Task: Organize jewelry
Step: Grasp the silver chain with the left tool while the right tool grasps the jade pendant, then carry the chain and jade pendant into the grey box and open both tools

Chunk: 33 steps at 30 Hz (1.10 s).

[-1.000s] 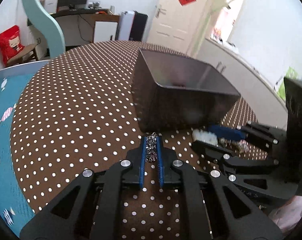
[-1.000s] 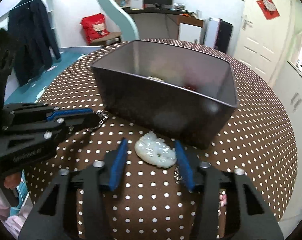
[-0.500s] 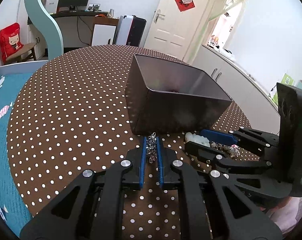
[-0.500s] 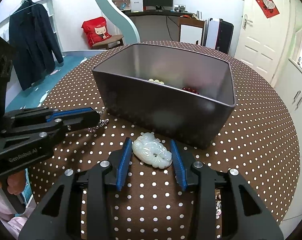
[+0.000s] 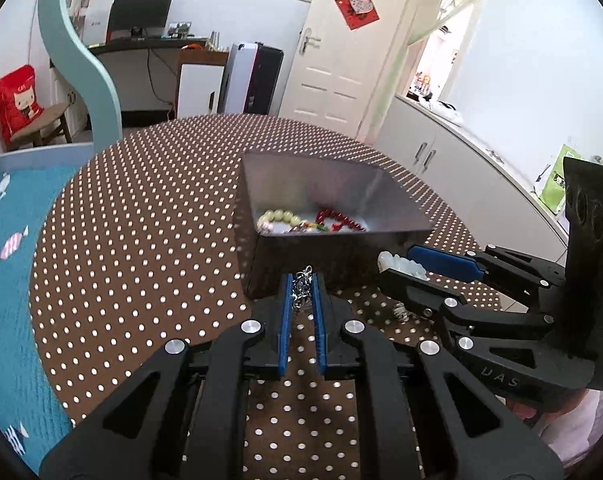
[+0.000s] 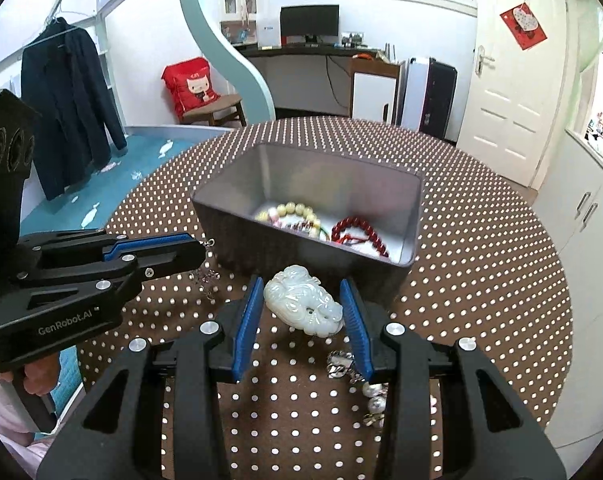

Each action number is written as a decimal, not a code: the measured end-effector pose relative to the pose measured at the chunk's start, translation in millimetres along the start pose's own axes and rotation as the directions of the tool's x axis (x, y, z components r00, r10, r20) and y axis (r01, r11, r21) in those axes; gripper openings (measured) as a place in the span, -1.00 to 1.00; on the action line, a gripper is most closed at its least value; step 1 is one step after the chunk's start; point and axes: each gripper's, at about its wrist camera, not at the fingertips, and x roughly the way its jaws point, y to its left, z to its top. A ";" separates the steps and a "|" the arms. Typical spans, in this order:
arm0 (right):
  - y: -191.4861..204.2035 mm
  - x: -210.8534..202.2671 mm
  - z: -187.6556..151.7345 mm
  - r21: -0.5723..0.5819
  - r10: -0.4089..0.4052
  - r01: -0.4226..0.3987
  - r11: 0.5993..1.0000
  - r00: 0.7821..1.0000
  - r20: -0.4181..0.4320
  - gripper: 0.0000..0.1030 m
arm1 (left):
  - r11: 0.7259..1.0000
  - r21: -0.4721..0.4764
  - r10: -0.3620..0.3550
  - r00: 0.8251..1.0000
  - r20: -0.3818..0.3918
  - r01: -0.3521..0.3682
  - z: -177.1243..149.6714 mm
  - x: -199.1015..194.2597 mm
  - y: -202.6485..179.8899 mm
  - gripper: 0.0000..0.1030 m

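The left gripper [image 5: 301, 280] has its blue pads pressed nearly together on a silver chain [image 5: 302, 285], which bunches between them and pokes out past the tips. The right gripper [image 6: 303, 300] pinches a pale carved jade pendant [image 6: 303, 305] between its blue pads, the jaws held partway apart by the stone's width. In the right wrist view a short string of silver links and pearls [image 6: 355, 380] hangs from the pendant under the right-hand finger.

Both grippers sit side by side just in front of a grey metal box [image 6: 405, 264], whose near wall stands directly between them and its inside. The box is open on top and holds a cream bead bracelet [image 6: 291, 212], a red bead bracelet [image 6: 359, 232] and some tangled coloured strands between the two. Box and grippers are over a round table [image 5: 141, 220] covered in a brown cloth with white dots.

Beyond the table are a white door [image 6: 505, 92] with a red heart card, a desk with a dark monitor [image 6: 309, 24], a red bag on a wooden stool [image 6: 189, 84], a dark jacket on a hanger [image 6: 69, 92] and a teal curved partition [image 5: 81, 60]. A hand [image 6: 33, 376] grips the left gripper's handle at the lower left of the right wrist view.
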 end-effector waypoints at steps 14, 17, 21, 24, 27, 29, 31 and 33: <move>-12.9 -24.2 29.1 0.011 -0.028 0.027 1.000 0.996 0.088 -0.27 | 0.998 0.061 -0.028 0.995 0.099 0.022 44.4 -26.1 -26.6 -0.85; -17.0 -22.8 36.2 0.016 -0.027 0.026 1.000 0.995 0.096 -0.27 | 0.997 0.064 -0.038 0.992 0.123 0.030 57.2 -26.3 -28.7 -0.85; -22.4 -14.6 45.2 0.024 -0.018 0.016 1.000 0.995 0.095 -0.27 | 0.997 0.073 -0.044 0.988 0.148 0.034 70.5 -22.3 -29.4 -0.85; -25.0 -7.0 47.5 0.023 -0.014 0.012 1.000 0.996 0.085 -0.27 | 0.997 0.069 -0.033 0.990 0.139 0.024 75.8 -10.9 -28.6 -0.85; -27.9 3.6 47.9 0.034 -0.004 0.002 0.999 0.998 0.062 -0.27 | 0.998 0.060 -0.025 0.993 0.113 0.018 76.3 3.5 -25.7 -0.85; -29.8 10.0 47.0 0.041 -0.004 0.003 0.999 0.999 0.045 -0.27 | 0.998 0.058 -0.023 0.996 0.090 0.018 74.5 14.0 -22.1 -0.84; -31.6 14.9 46.7 0.052 -0.001 0.000 0.999 1.000 0.031 -0.27 | 0.999 0.046 -0.024 0.998 0.056 0.021 73.2 24.8 -19.2 -0.83; -31.7 17.5 46.9 0.056 0.001 -0.003 0.998 1.000 0.022 -0.27 | 0.999 0.030 -0.039 0.999 0.036 0.038 73.1 31.2 -15.5 -0.83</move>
